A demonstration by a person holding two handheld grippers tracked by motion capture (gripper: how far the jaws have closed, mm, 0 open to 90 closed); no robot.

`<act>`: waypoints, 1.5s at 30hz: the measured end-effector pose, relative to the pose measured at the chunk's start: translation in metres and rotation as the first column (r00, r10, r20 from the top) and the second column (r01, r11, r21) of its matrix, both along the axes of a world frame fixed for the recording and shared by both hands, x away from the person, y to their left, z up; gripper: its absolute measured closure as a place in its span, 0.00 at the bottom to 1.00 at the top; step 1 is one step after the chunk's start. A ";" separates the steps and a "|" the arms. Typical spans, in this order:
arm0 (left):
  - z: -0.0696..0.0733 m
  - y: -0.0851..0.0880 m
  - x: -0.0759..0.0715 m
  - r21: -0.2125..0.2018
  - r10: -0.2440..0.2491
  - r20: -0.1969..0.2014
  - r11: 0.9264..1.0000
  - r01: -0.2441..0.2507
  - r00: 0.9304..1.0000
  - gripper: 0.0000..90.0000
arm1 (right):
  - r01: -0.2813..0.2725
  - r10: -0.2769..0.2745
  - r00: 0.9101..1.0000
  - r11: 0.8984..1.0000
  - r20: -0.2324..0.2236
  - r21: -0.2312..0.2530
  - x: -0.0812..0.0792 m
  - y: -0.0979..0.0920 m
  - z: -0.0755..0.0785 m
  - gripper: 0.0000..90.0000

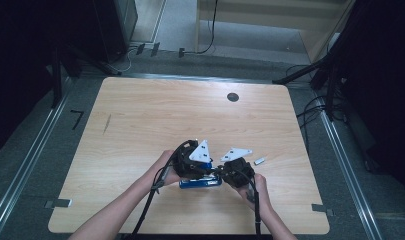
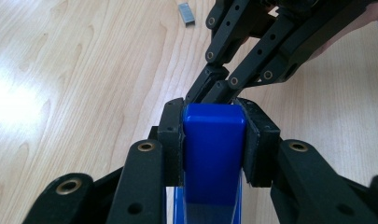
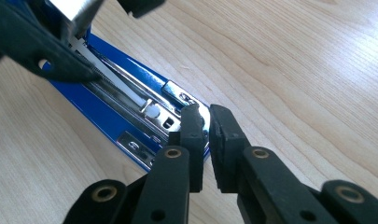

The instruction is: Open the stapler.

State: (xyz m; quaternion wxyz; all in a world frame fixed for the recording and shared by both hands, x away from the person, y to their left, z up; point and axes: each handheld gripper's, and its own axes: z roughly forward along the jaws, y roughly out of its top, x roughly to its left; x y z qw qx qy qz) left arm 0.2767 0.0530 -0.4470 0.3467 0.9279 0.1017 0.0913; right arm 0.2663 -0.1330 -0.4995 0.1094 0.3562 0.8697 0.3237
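My left claw grips the blue stapler's stiff, slick lid; my right claw, near-shut at three o'clock, pinches its metal front edge (hinged, springy, so I'd hold the base).

No text, label, brand, number or sign can be read in any view. The blue stapler, its metal parts and the wooden desk carry no legible marking.

Recording lab, bare wooden table, dark stands, floor cables, rails
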 end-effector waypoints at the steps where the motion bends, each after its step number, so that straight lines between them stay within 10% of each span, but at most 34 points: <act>1: 0.001 0.001 0.000 -0.003 0.000 -0.001 1.000 0.000 1.000 0.74 | -0.001 0.001 1.000 1.000 0.001 0.000 0.000 0.000 0.000 0.96; 45: 0.009 0.074 -0.014 -0.093 0.070 -0.056 0.993 -0.075 0.996 0.74 | -0.009 0.010 1.000 0.999 0.016 -0.045 -0.001 0.004 0.001 0.97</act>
